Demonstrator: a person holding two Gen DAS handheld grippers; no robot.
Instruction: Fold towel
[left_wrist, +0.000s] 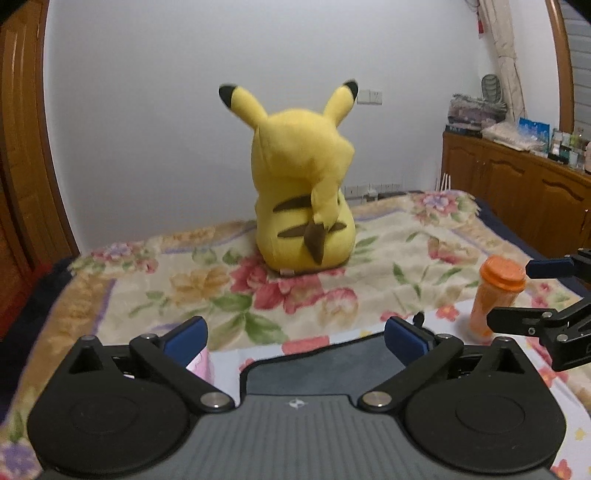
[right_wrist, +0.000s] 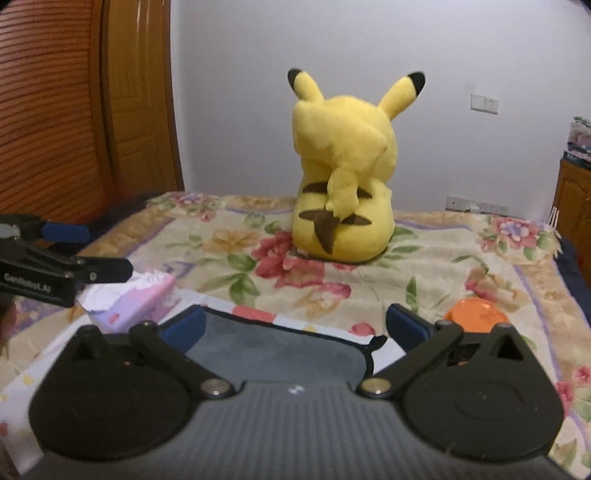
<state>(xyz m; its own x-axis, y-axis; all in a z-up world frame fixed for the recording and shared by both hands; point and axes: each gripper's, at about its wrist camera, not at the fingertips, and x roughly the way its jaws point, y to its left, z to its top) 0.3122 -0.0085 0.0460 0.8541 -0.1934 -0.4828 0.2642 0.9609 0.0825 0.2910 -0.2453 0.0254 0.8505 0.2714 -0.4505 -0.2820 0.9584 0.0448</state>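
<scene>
A grey towel with a dark hem (left_wrist: 317, 360) lies flat on a white sheet over the floral blanket, just below and ahead of both grippers; it also shows in the right wrist view (right_wrist: 280, 347). My left gripper (left_wrist: 293, 338) is open and empty above its near part. My right gripper (right_wrist: 295, 326) is open and empty above the towel too. The right gripper's fingers (left_wrist: 517, 317) show at the right edge of the left wrist view, and the left gripper's fingers (right_wrist: 96, 267) at the left edge of the right wrist view.
A yellow Pikachu plush (left_wrist: 301, 184) sits on the floral blanket (left_wrist: 388, 240) beyond the towel. An orange-lidded bottle (left_wrist: 496, 301) stands right of the towel. A pink tissue pack (right_wrist: 129, 301) lies to its left. A wooden cabinet (left_wrist: 517, 184) stands at right.
</scene>
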